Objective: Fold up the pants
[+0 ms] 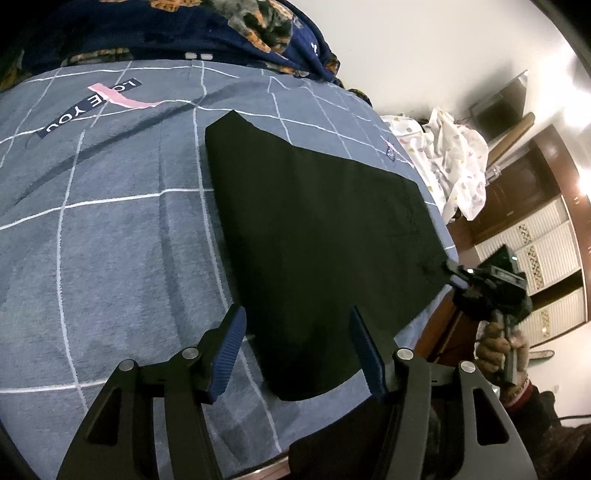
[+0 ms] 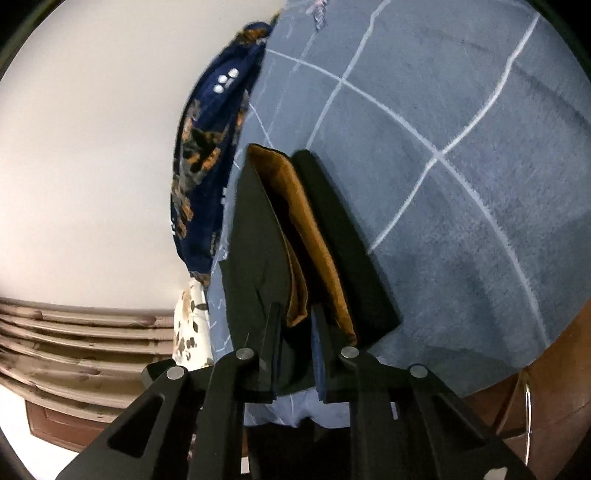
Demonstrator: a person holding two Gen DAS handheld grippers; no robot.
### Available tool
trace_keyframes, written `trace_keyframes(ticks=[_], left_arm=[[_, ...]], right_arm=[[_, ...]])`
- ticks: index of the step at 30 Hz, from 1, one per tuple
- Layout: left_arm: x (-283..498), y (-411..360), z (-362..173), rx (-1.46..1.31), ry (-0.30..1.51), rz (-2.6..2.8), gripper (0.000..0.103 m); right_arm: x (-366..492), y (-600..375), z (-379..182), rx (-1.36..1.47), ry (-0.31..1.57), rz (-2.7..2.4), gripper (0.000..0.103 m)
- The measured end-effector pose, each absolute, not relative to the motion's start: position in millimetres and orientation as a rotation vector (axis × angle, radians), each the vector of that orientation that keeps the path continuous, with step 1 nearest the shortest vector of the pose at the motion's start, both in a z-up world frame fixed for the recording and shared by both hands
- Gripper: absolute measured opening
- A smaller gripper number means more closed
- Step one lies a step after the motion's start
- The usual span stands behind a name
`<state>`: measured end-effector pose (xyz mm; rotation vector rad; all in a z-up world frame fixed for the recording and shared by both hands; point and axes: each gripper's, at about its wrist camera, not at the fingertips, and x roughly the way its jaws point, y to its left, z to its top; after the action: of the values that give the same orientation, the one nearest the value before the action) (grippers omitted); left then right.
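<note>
The black pants (image 1: 317,236) lie flat on the blue-grey checked bed cover (image 1: 110,229). My left gripper (image 1: 297,332) is open, its blue-padded fingers straddling the pants' near corner just above the cloth. My right gripper (image 1: 452,269) shows at the right of the left wrist view, pinching the pants' right corner at the bed's edge. In the right wrist view my right gripper (image 2: 295,314) is shut on the black pants (image 2: 255,236), lifting the top layer so the brown lining (image 2: 310,229) shows.
A dark blue patterned blanket (image 1: 207,33) is heaped at the far side of the bed. A white spotted cloth (image 1: 454,162) lies past the right edge. Wooden cabinets (image 1: 546,229) stand beyond. A white wall (image 2: 92,166) fills the left of the right wrist view.
</note>
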<state>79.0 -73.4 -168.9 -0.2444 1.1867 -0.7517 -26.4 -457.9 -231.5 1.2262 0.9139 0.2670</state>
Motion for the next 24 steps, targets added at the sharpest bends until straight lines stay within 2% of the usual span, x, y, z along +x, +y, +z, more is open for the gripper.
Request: trace_keyframes(ticks=[4,10,18,20,24], left_arm=[[80,-76,-168,-0.247,1.183,-0.760,0.061],[80,-88,-178,-0.229,1.217,-0.770,0.062],[80,-86,-181,-0.250,1.231,-0.769,0.062],[80,-85,-181,-0.248,1.232,-0.766,0.062],[81,-84,-183,-0.256,1.241,-0.763,0.062]], right_arm=[[-46,-455,-210,1.192,0.883,0.265,0.013],[-54,-461,-254,1.293,0.970,0.200,0.011],[-53,-460,-244,1.259,0.976,0.171,0.016],[-55,-461,-237,1.229,0.966,0.144,0.019],[-60,-468,-229,1.209,0.940,0.108,0.046]])
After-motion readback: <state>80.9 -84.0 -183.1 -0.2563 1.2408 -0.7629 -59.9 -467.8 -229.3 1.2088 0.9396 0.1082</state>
